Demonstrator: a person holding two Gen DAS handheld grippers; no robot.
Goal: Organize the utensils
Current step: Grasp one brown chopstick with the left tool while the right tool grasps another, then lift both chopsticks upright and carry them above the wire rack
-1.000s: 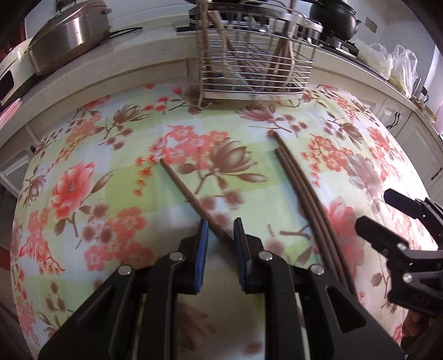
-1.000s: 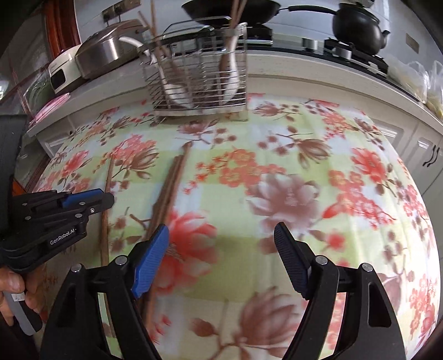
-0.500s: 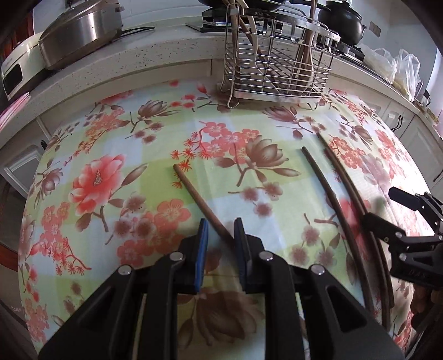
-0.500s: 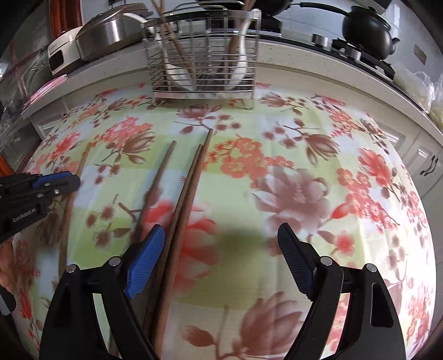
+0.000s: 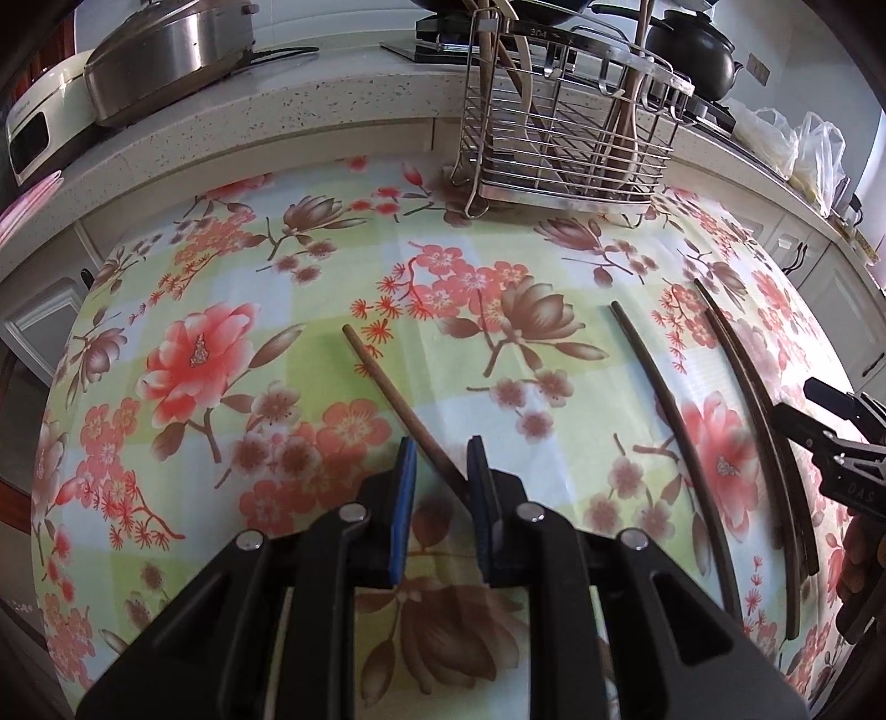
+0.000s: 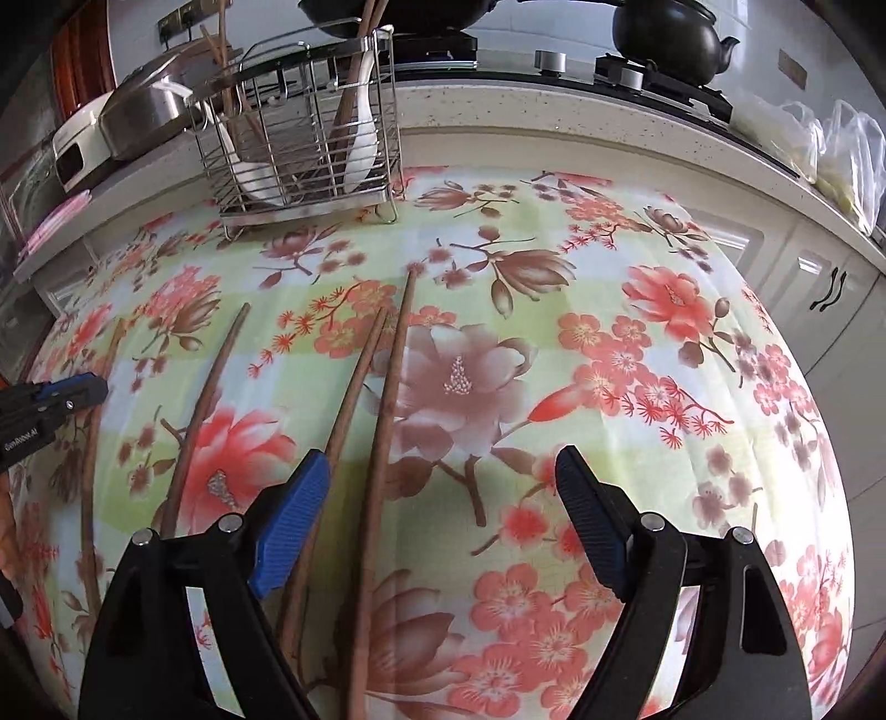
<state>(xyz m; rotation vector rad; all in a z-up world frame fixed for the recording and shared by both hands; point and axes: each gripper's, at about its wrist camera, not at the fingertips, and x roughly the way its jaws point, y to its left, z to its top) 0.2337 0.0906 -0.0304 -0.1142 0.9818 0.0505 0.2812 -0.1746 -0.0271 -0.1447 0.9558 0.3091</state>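
Note:
My left gripper is shut on one brown chopstick, which slants up and to the left from its blue pads. In the right wrist view that gripper shows at the left edge, with the held chopstick beside it. Three more chopsticks lie on the floral tablecloth. My right gripper hangs open and wide over them: one chopstick runs between its jaws, another passes by its left finger. A wire utensil rack at the table's far edge holds chopsticks and a white spoon.
Behind the table runs a speckled counter with a steel lidded pot, a black kettle on a stove and plastic bags. White cabinet doors stand to the right.
My right gripper has moved left, so the lying chopsticks now sit between and beside its jaws. My left gripper has shifted left with its chopstick still held.

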